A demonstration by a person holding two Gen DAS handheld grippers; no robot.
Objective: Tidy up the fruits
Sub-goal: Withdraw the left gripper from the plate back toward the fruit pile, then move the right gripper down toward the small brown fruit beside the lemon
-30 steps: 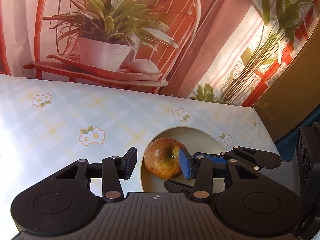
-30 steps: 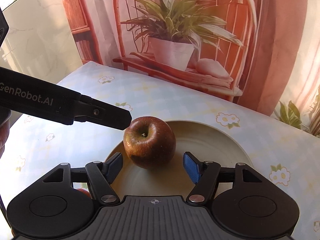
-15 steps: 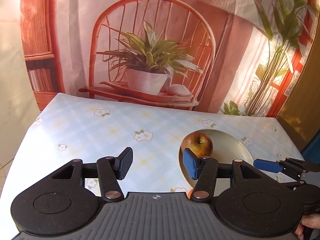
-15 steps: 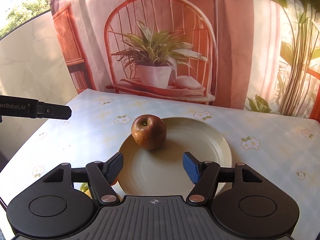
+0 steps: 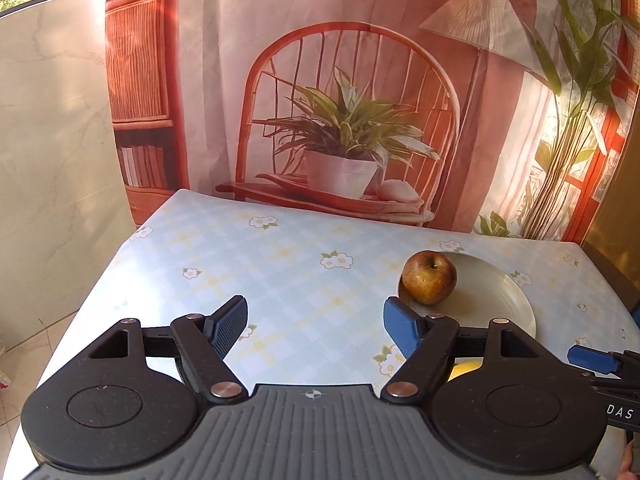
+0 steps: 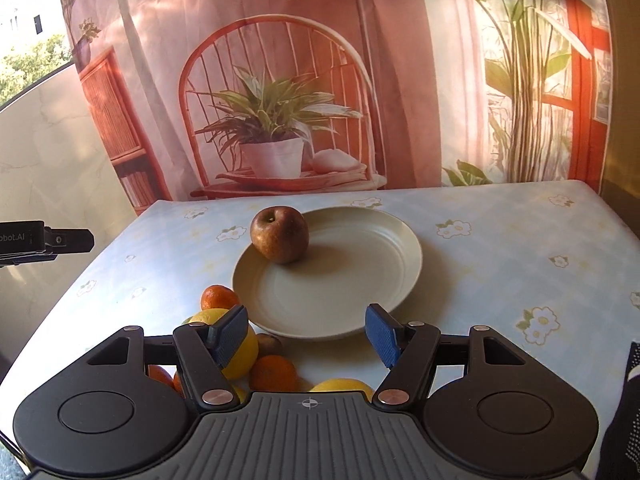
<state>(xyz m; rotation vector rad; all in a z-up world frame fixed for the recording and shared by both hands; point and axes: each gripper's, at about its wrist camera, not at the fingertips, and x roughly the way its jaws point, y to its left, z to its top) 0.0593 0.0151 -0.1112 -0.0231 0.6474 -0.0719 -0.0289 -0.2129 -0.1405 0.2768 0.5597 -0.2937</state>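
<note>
A red-brown apple [image 6: 280, 234] rests upright on the far left part of a cream plate [image 6: 360, 280]; the left wrist view shows the same apple [image 5: 429, 277] and plate [image 5: 508, 300] off to the right. My left gripper [image 5: 314, 328] hovers over bare tablecloth, its jaws opening with nothing between them. My right gripper [image 6: 308, 334] is open and empty above the plate's near rim. Close under it lie a mandarin [image 6: 218, 298], a lemon [image 6: 240, 350], another orange [image 6: 274, 372] and a small brown fruit [image 6: 269, 344].
The table [image 5: 280, 272] wears a pale blue flowered cloth and ends at a printed backdrop with a chair and potted plant [image 5: 344, 136]. The left gripper's finger [image 6: 60, 240] reaches in at the left of the right wrist view. A gloved hand [image 6: 624, 420] shows at bottom right.
Both grippers have drawn back from the plate, leaving the apple on it. The left gripper's jaws have widened. The pile of citrus fruit has come into the right wrist view.
</note>
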